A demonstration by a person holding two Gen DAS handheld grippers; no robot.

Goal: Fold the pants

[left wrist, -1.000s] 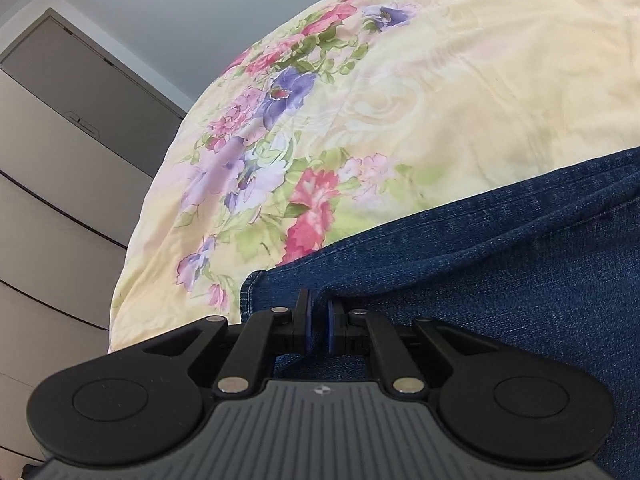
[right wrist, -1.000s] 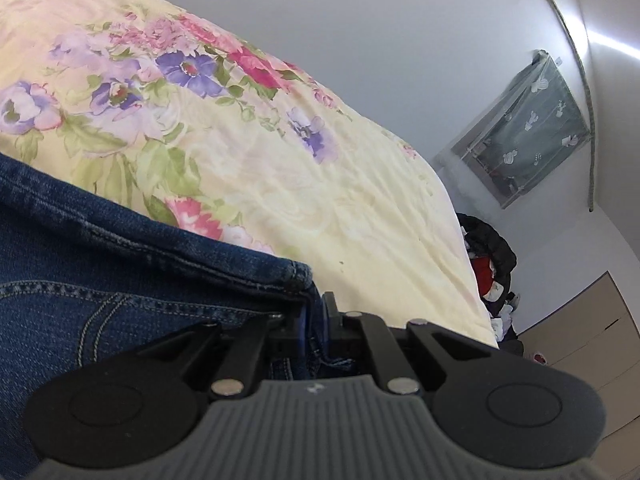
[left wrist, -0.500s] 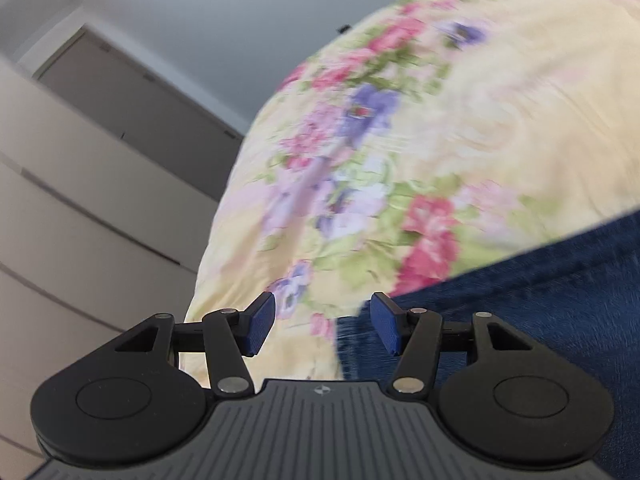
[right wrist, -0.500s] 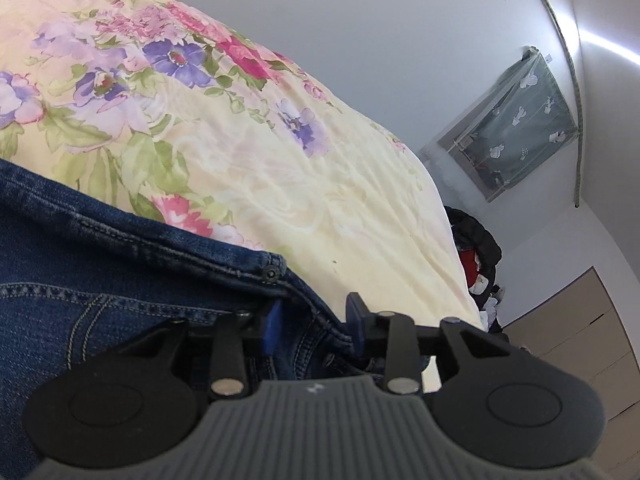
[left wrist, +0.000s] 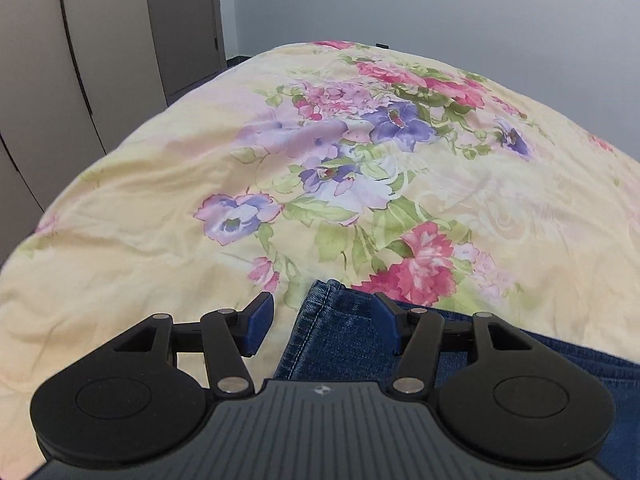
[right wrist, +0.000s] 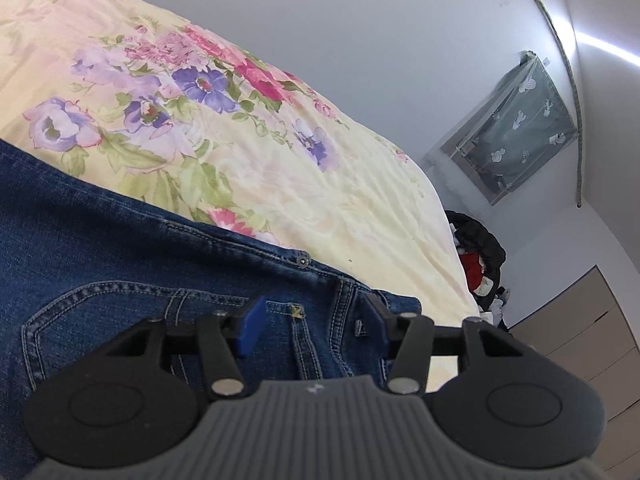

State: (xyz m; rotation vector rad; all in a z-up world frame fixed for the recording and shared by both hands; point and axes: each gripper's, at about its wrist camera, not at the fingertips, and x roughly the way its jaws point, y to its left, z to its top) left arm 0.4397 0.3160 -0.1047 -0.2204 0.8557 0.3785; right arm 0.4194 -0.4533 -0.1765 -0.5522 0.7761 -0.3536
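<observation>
covering nearly everything we see is the pale yellow floral bedspread [left wrist: 460, 200], printed with pink and purple flowers and green leaves, spreading out under both of our cameras. on it lie the dark blue denim pants [right wrist: 120, 264], flat on the bedspread at the near edge of both views; in our right view we see the waistband end with its back pocket stitching and a small metal rivet [right wrist: 303, 261], and in our left view a stitched hem corner of the pants pokes out over the bedspread. behind the bed stands a grey wall [left wrist: 440, 4], with tall beige wardrobe doors [left wrist: 100, 40] at the left of our left view and a grey-green patterned curtain [right wrist: 520, 132] at the right of our right view. our left gripper [left wrist: 322, 324] has its blue-padded jaws spread wide, the hem corner showing between them untouched. our right gripper [right wrist: 314, 326] hangs over the waistband with its jaws opening, the pads clear of the denim.
</observation>
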